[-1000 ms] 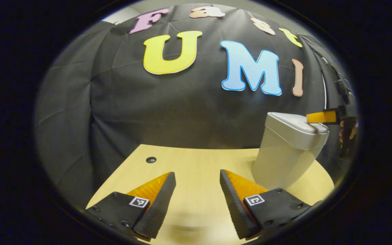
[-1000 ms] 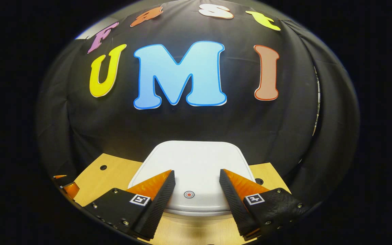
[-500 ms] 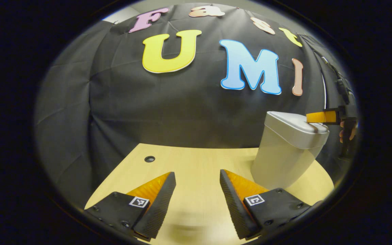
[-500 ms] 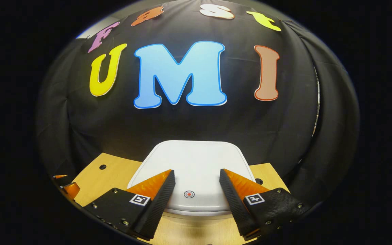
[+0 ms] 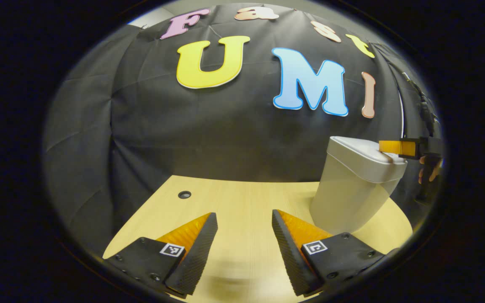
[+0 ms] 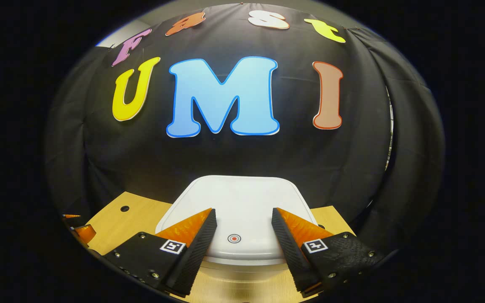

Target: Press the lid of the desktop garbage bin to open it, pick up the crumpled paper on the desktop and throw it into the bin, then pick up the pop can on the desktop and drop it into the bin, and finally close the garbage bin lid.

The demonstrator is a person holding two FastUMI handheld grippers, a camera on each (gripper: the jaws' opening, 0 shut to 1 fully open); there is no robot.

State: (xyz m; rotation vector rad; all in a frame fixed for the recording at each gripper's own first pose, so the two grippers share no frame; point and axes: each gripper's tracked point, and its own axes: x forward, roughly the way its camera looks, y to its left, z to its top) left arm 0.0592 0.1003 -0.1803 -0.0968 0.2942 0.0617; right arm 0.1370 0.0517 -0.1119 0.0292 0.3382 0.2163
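Pressing the lid [image 6: 242, 202] comes first: the bin [image 5: 354, 189] stands at 3 o'clock on the tabletop [image 5: 234, 202], shut. Your right tongs [image 6: 242, 229] hover over it, apart, straddling the red dot [image 6: 234, 238]. Bring one fingertip straight down there. Left tongs [image 5: 242, 233] wait apart, empty.

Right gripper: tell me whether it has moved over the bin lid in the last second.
Barely. In the right gripper view the right gripper straddles the lid and its red dot as before; the wall sits slightly lower.
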